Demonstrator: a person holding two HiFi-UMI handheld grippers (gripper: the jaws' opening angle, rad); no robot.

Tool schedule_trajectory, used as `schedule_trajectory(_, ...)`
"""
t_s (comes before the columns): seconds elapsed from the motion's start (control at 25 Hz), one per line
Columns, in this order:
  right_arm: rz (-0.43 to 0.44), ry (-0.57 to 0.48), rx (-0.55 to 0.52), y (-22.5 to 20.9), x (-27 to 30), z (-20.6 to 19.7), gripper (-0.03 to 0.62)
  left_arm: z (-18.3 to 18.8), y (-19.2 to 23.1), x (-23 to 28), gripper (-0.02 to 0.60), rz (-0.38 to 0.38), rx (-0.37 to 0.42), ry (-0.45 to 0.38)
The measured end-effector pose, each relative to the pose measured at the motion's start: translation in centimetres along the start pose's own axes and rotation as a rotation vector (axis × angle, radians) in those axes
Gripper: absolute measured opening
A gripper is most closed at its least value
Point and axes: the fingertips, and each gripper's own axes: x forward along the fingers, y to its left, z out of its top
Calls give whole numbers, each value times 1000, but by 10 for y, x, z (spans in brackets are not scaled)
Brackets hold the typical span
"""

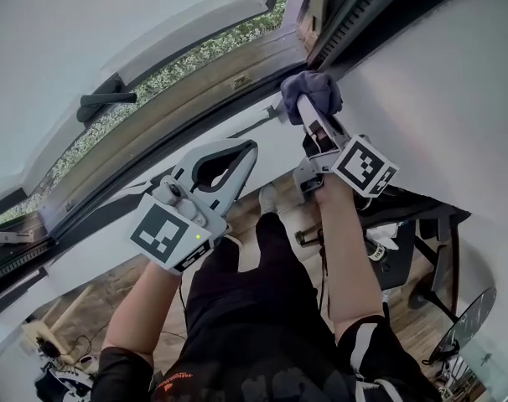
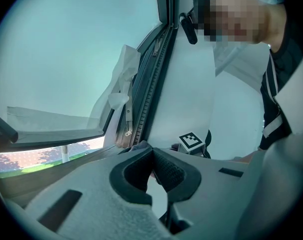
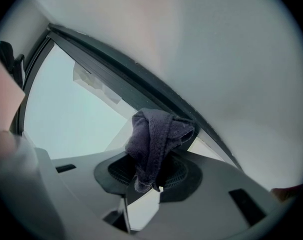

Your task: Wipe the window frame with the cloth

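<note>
Reaching up and forward, my right arm (image 1: pixel 348 249) is stretched almost straight. The bare forearm runs from a black sleeve to my right gripper (image 1: pixel 303 105), whose square-marker cube sits just past the wrist. The gripper's tip points into the corner where the dark window frame (image 1: pixel 348 22) meets the white wall. My left arm (image 1: pixel 141 308) is bent and lower. It holds my grey left gripper (image 1: pixel 251 149) in front of the white wall below the window, apart from the frame and from the other gripper.

My right fingers are clamped on a crumpled purple-grey terry cloth (image 1: pixel 314 90). In the right gripper view the cloth (image 3: pixel 154 134) stands up from between the black ribbed pads (image 3: pixel 180 175), with a short tail hanging below the pinch. Its bunched top touches the dark frame rail (image 3: pixel 111 54), which runs diagonally across that view.

My left fingers are brought together at the tips with nothing between them. In the left gripper view the black textured pads (image 2: pixel 167 171) meet at the top, and only the moulded hollow stays open beneath. Beyond them the frame's upright track (image 2: pixel 150 84) rises beside the pale pane. The right gripper's marker cube (image 2: pixel 190 141) shows just past my fingertips.

A black window handle (image 1: pixel 103 100) lies along the sash at the left of the head view.
</note>
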Motion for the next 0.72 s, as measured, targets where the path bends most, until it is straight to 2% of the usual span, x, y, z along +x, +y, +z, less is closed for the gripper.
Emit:
schedule_trajectory(0.4,30,-9,-56,28,-14,9,114,23,1,-22,20,26,31,-27)
schedule_trajectory(0.72,118,-33,-153,86,-30,25,114,56,-11,-38,20,33,75,-75)
